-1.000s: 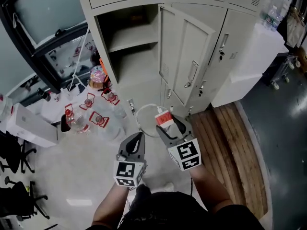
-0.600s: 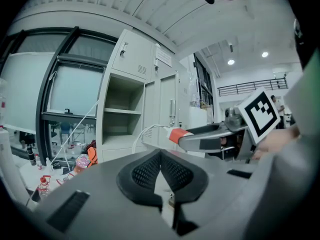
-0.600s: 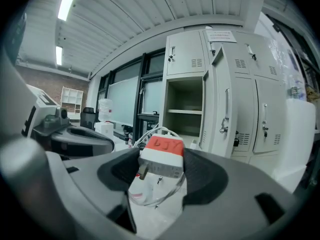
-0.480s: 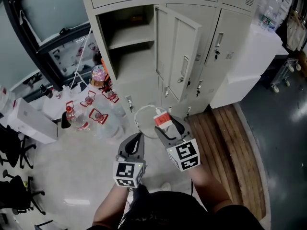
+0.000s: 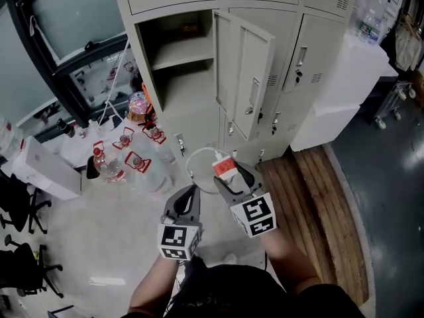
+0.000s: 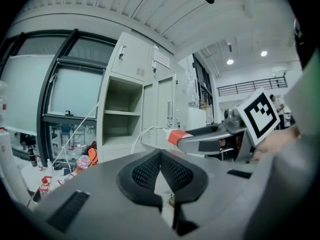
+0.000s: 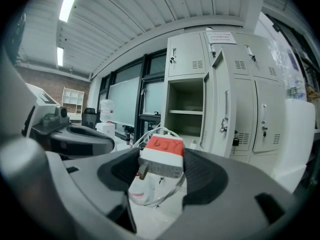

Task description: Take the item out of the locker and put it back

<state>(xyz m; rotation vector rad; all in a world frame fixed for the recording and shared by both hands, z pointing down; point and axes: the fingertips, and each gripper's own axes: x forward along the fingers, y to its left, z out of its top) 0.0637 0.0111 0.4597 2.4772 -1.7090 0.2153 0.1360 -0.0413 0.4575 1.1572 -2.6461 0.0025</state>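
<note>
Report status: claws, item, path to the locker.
Left claw shut, empty. Right claw shut on charger, cable looped off it. Locker door open, nothing blocking the opening.

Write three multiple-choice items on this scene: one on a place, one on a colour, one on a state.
1. Where is the charger? A on a locker shelf; B between the right gripper's jaws; C on the floor.
2. What colour is the tape on its top? A red; B blue; C green.
3. How does the locker door stand? A shut; B open; C removed.
B: the jaws clamp it. A: the right gripper view shows red. B: it hangs swung outward.
</note>
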